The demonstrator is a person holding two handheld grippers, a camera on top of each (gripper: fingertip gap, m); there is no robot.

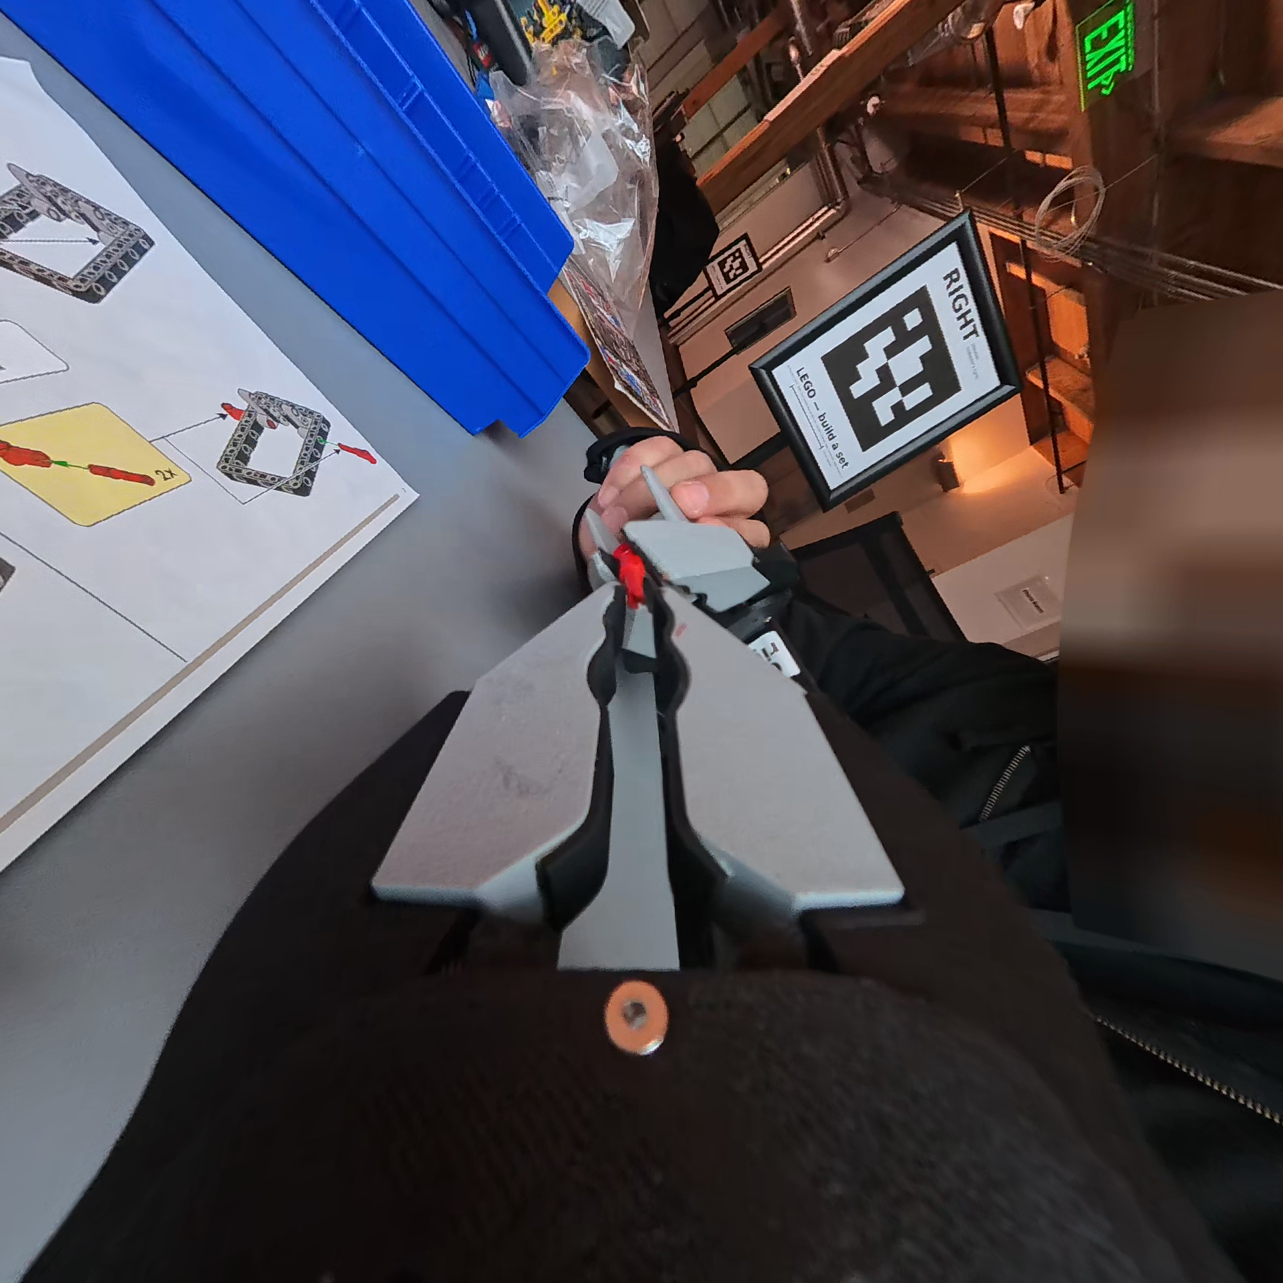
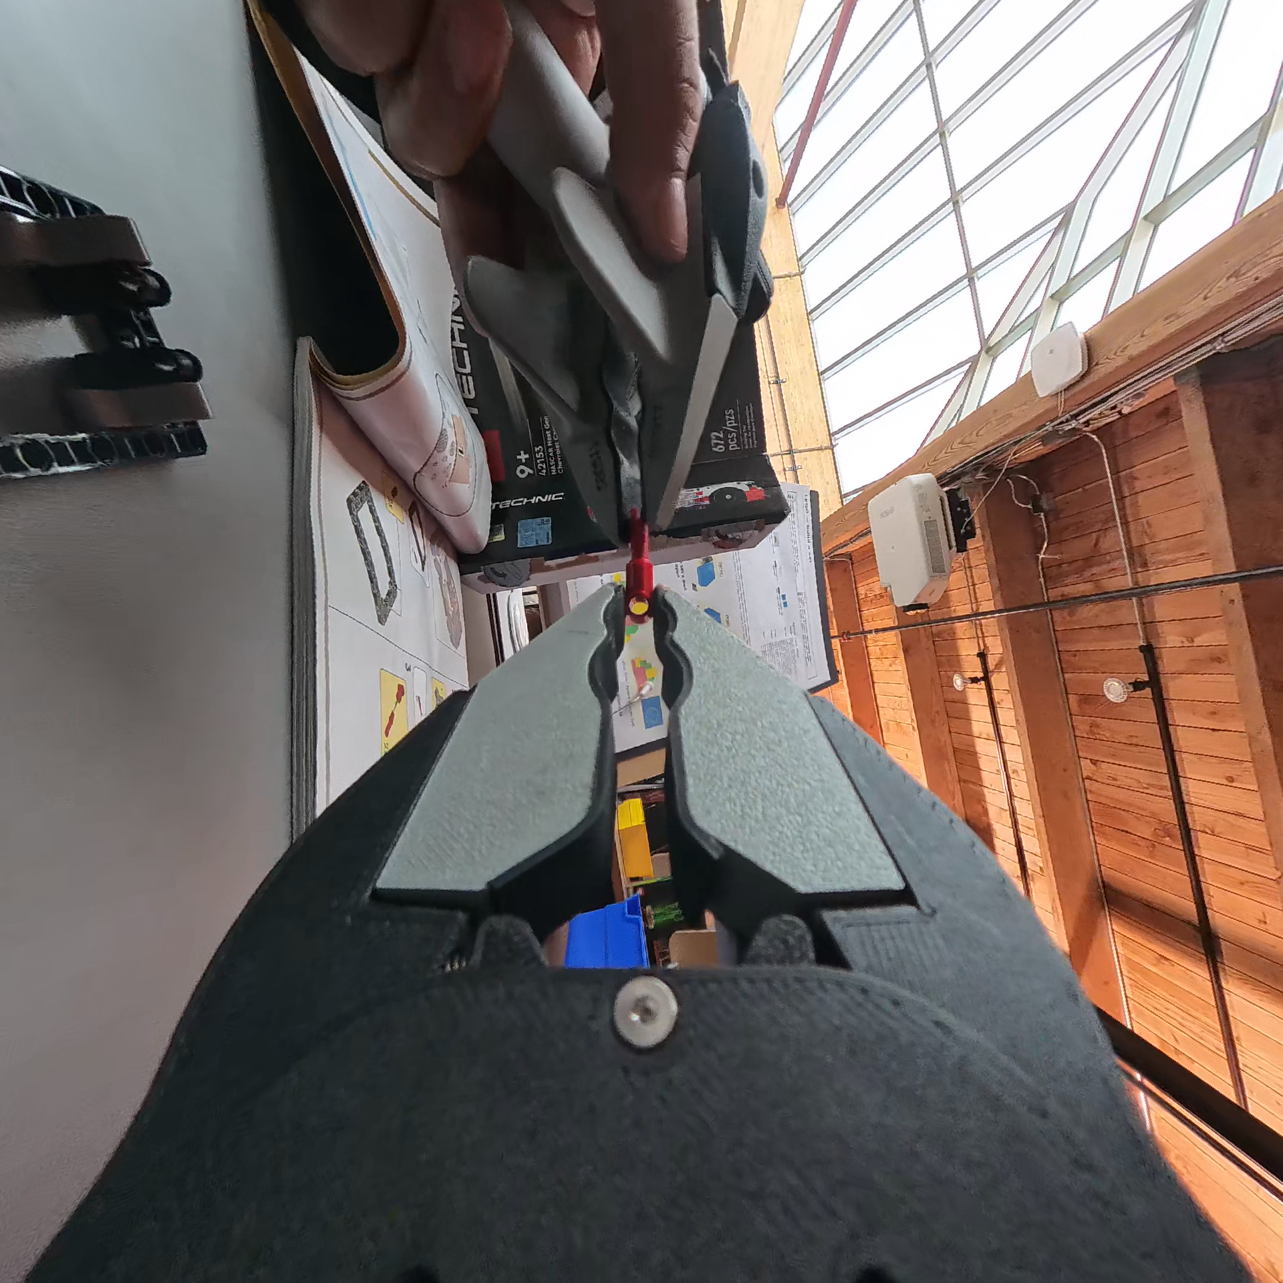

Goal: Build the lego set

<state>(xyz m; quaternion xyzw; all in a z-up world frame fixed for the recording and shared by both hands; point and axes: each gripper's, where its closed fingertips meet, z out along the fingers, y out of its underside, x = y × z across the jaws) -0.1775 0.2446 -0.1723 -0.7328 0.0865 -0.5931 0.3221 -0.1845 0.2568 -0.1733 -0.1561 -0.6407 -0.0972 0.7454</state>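
In the left wrist view my left gripper (image 1: 633, 602) is shut, its tips pinching one end of a small red lego pin piece (image 1: 630, 571). My right gripper (image 1: 627, 552), held by a hand, meets it tip to tip from the far side. In the right wrist view my right gripper (image 2: 639, 600) is shut on the near end of the red pin piece (image 2: 639, 564), which shows a yellow centre. The left gripper (image 2: 634, 519) holds the far end. Both are raised above the grey table (image 1: 430, 680). A black lego frame (image 2: 104, 333) lies on the table at the left.
The open instruction booklet (image 1: 173, 451) lies on the table and also shows in the right wrist view (image 2: 375, 555). A blue bin (image 1: 347, 173) and a clear plastic bag (image 1: 597, 160) stand behind it. The black lego box (image 2: 548, 479) stands behind the grippers. A framed sign (image 1: 889, 361) stands at the back. Less than 4 cm separates the two grippers' tips.
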